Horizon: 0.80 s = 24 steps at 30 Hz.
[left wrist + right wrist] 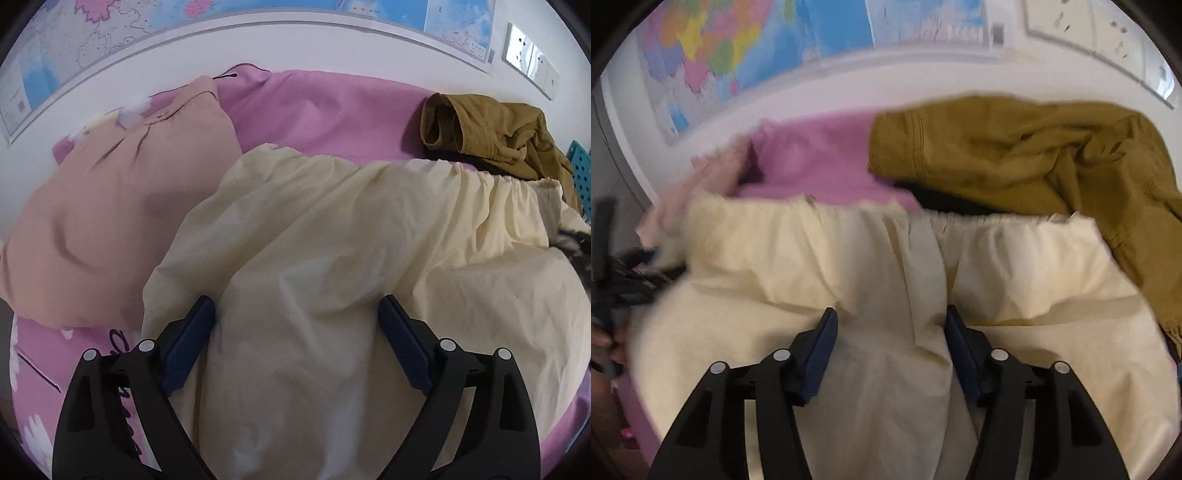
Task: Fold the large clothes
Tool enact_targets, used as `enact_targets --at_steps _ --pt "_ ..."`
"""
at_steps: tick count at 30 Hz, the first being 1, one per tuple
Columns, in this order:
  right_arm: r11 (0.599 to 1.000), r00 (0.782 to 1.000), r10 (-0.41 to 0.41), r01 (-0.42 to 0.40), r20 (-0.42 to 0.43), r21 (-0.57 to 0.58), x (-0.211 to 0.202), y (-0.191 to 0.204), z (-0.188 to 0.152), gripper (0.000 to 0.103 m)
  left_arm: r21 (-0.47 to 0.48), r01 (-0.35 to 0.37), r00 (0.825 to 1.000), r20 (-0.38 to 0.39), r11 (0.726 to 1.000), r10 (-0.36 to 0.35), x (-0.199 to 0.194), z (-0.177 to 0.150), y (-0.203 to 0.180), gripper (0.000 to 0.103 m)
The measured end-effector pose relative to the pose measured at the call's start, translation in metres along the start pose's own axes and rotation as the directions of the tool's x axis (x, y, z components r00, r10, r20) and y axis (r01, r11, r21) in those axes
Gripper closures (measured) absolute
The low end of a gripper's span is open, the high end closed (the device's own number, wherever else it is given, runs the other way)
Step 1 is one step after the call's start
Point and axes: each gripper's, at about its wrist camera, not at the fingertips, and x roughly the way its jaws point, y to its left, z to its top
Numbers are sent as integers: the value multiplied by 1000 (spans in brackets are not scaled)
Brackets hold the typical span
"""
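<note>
Item: cream garment (pixel 332 258), large, with a gathered elastic edge (pixel 461 173) along its far side; we found it lying spread across the pink bedsheet (pixel 325 110), filling the near and middle ground of both wrist views. We judged it the piece in hand, laid flat so that a fold could be started. Left gripper (pixel 297 314): fingers spread wide, set over a raised ridge of the cream cloth that ran up between them, nothing pinched; whether the pads touched the cloth we could not tell. Right gripper (pixel 888 325): fingers likewise apart, straddling a lengthwise crease in the same garment, holding nothing. We took both tools to be placed low on the near part of the cloth so as to close on it for a lift toward the gathered edge. Other entries: a peach-coloured garment (pixel 110 221) on the left, lapping beside the cream one, seemingly set aside; a mustard-brown garment (pixel 1015 155), crumpled at the far right, just beyond the elastic edge, apparently awaiting its turn; wall maps (pixel 746 48) behind the bed. The right view was blurred.
</note>
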Motion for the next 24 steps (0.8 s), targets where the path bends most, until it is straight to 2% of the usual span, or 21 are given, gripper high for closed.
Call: enact_targets --at_steps 1,3,4,7,9,12,14,16,18,20,21,22,24 --pt "1000 999 10 -11 50 9 -12 0 4 46 1 0 1000 3 1000 0 0 0 0 13" --pt "1000 996 4 -2 93 -21 -19 5 13 46 -3 2 1000 4 1000 -2 1 1 2 12" --pt "1000 996 -4 5 88 -21 -14 5 18 46 -3 2 1000 4 1000 -2 3 2 1 11" --pt "1000 999 7 -6 -39 22 31 -6 27 47 -8 -3 1000 2 1000 3 4 2 0 10" --pt "998 999 31 -28 -41 50 37 -15 22 47 -26 3 1000 15 1000 -2 0 3 1 13" --pt "996 999 43 -44 6 75 8 -16 18 44 -73 33 998 54 997 -30 -24 -6 9 14" --pt "983 989 130 -138 75 121 -30 -22 3 35 -111 83 992 107 990 -71 -48 -20 17 14" --pt "960 970 208 -227 127 161 -66 -32 -20 30 -132 163 978 152 978 -142 -74 -43 24 13" --pt "927 945 287 -315 157 202 -95 -42 -46 25 -125 177 974 162 976 -156 -93 -68 27 11" --pt "869 915 359 -400 183 291 -117 -57 -82 20 -139 237 965 148 962 -216 -102 -89 31 11" --pt "848 907 379 -421 185 322 -122 -62 -93 20 -146 260 961 139 954 -240 -104 -99 32 11" --pt "810 893 407 -449 191 377 -127 -70 -111 20 -153 286 955 128 946 -268 -106 -107 33 11" --pt "759 883 427 -467 193 454 -129 -79 -135 17 -173 343 939 91 923 -332 -105 -124 33 11"
